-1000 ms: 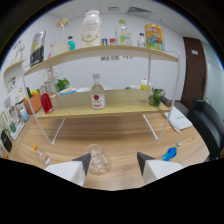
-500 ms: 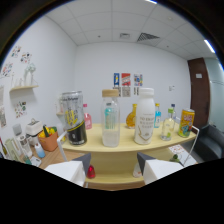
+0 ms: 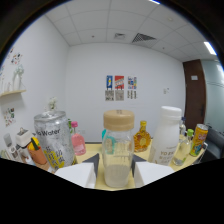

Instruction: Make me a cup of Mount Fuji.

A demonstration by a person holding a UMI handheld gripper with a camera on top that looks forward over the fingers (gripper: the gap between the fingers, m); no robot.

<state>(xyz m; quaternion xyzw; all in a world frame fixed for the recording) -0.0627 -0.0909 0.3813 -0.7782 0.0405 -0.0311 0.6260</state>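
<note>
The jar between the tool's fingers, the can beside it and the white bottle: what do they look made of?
The jar looks like clear glass or plastic, since pale contents show through; its tan lid looks matte, maybe wood. The can seems metal, silvery and shiny with printed lettering. The white bottle looks like opaque plastic. The tool is open, with the jar standing between its fingers.
</note>
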